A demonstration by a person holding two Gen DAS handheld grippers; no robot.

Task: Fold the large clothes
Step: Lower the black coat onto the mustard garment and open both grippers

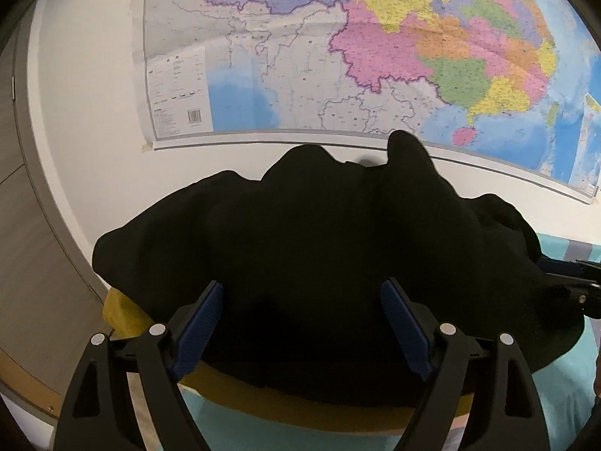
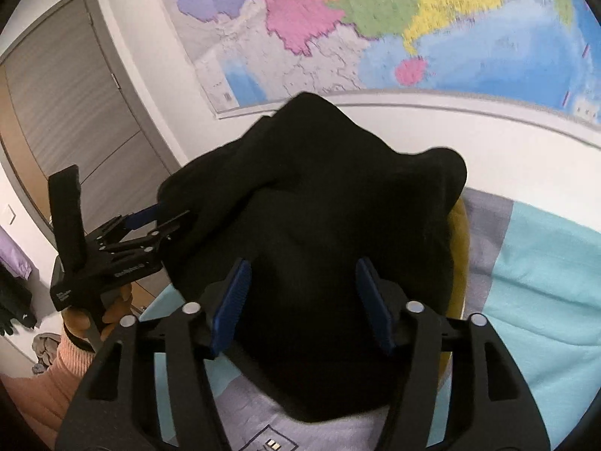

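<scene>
A large black garment point(image 1: 319, 244) lies bunched in a heap on the bed, on top of a mustard-yellow cloth point(image 1: 124, 312). My left gripper point(image 1: 302, 293) is open, its blue pads on either side of the garment's near edge. My right gripper point(image 2: 300, 270) is open too, with the black garment point(image 2: 319, 206) between its pads. In the right wrist view the left gripper point(image 2: 161, 218) reaches into the heap from the left. In the left wrist view part of the right gripper point(image 1: 571, 278) shows at the right edge.
The bed has a turquoise and grey cover point(image 2: 544, 282). A big coloured map point(image 1: 338, 49) hangs on the white wall behind it. A grey door point(image 2: 75, 112) stands at the left. Dark clothes point(image 2: 15, 300) hang at the far left.
</scene>
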